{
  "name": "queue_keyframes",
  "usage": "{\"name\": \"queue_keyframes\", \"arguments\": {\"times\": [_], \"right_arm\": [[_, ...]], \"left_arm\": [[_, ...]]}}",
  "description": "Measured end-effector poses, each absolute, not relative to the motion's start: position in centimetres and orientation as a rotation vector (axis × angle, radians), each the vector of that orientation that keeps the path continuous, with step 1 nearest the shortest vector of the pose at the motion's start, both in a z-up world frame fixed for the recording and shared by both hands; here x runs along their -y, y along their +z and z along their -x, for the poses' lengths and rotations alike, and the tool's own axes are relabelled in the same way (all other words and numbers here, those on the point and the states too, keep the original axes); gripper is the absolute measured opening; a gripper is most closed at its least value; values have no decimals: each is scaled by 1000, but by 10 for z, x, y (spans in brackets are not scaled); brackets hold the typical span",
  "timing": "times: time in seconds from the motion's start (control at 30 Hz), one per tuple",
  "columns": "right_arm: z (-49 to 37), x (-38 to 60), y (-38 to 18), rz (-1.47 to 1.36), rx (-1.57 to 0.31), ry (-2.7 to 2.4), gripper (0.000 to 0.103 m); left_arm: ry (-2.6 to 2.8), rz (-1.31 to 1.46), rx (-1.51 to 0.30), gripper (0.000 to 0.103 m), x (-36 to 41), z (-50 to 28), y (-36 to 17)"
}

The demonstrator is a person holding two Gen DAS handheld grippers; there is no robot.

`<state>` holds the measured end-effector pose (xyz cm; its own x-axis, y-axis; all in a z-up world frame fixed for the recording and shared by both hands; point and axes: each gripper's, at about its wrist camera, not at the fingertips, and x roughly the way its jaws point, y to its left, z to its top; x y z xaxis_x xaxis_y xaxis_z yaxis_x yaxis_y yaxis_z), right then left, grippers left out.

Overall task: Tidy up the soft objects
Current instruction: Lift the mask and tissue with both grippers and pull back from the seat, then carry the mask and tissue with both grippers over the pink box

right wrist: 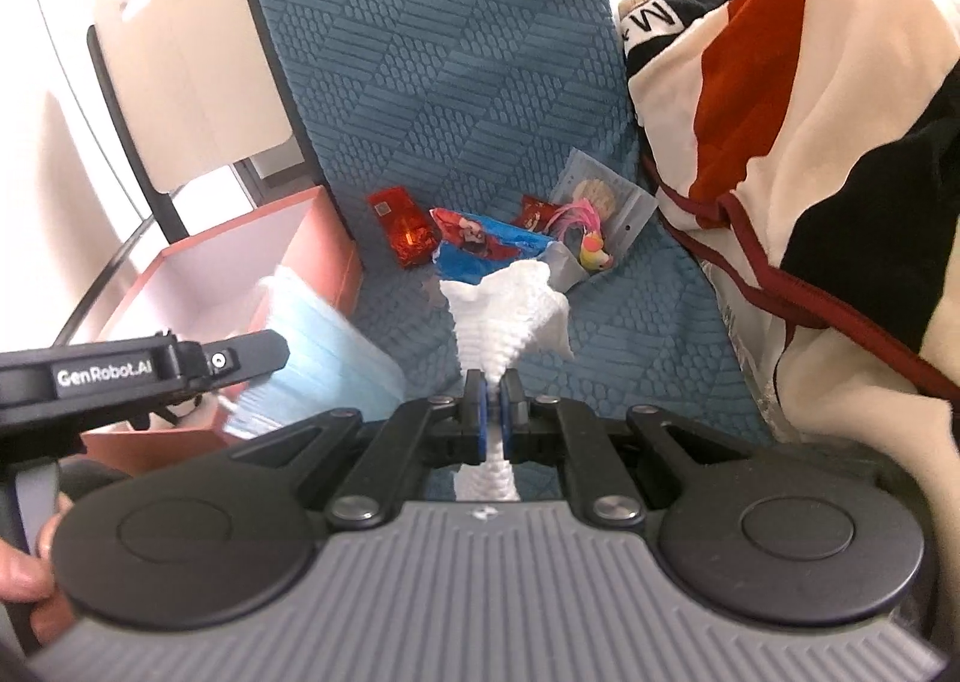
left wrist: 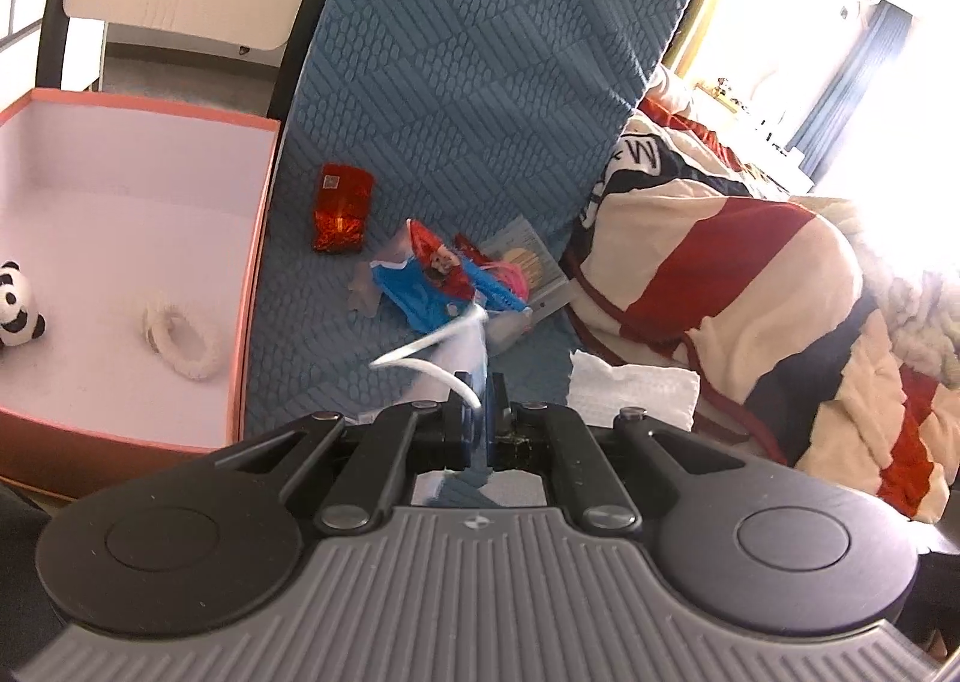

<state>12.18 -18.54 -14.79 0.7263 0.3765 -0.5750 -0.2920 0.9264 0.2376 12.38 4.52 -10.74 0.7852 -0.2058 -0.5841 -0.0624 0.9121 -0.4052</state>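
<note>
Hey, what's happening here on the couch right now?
A person is tidying soft things with two handheld grippers. The left gripper is shut on a blue face mask, near the pink box holding a panda toy and a fluffy ring. The right gripper is shut on a white tissue.

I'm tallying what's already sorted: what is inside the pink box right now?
Inside the pink box the left wrist view shows a small panda plush and a fluffy white ring on its floor. The near corner is covered by the gripper body.
</note>
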Motion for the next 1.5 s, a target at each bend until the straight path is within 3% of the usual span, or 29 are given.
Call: {"name": "queue_keyframes", "arguments": {"times": [0.77,1.5], "right_arm": [[-111,183,-121,-119,-649,356,9],[-152,184,-192,-121,-722,387,9]], "left_arm": [[-72,455,-663,3,-56,-112,-89],[0,332,-927,4,-32,-149,-217]]}}
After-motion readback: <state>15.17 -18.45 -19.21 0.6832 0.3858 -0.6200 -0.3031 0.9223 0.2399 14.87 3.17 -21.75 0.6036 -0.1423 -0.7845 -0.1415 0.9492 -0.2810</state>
